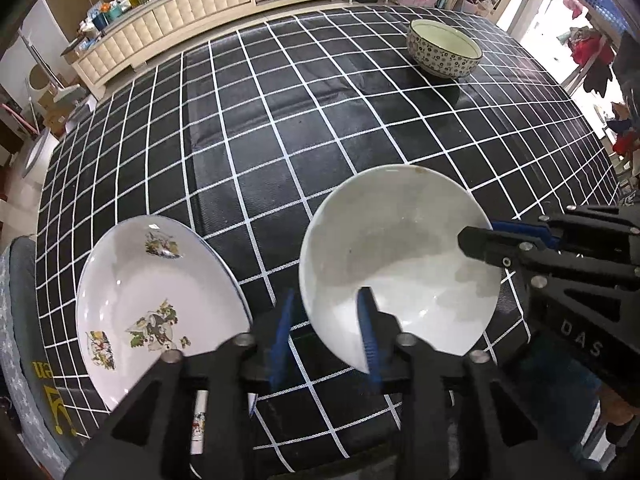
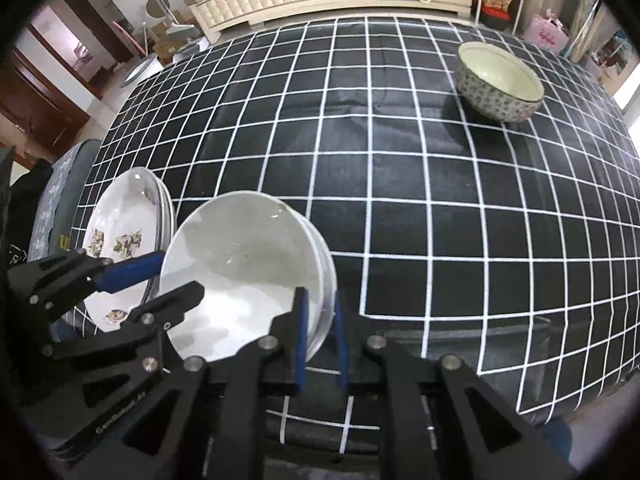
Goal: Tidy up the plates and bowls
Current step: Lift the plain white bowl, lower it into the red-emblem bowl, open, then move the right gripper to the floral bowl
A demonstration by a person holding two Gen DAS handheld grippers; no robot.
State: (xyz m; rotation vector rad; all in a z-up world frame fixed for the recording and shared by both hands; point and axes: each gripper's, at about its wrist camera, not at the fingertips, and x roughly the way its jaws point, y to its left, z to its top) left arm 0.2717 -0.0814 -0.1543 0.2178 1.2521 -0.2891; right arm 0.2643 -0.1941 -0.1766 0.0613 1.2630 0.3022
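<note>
White plates [image 2: 240, 276]: glazed ceramic, stiff, breakable, likely slippery; two or three stacked, so likely heavy. Plain white, shallow, faint smears inside.
Where: near edge of the checked table [image 2: 400, 184], just beside the flowered plates [image 1: 160, 312].
Hold: opposite rims, a pad each side of the edge.
Left tongs [image 1: 326, 340]: straddle the left rim, pads loose, not pinching.
Right tongs [image 2: 320, 340]: straddle the right rim, slack.
Patterned bowl [image 2: 500, 82]: far corner, well apart.
</note>
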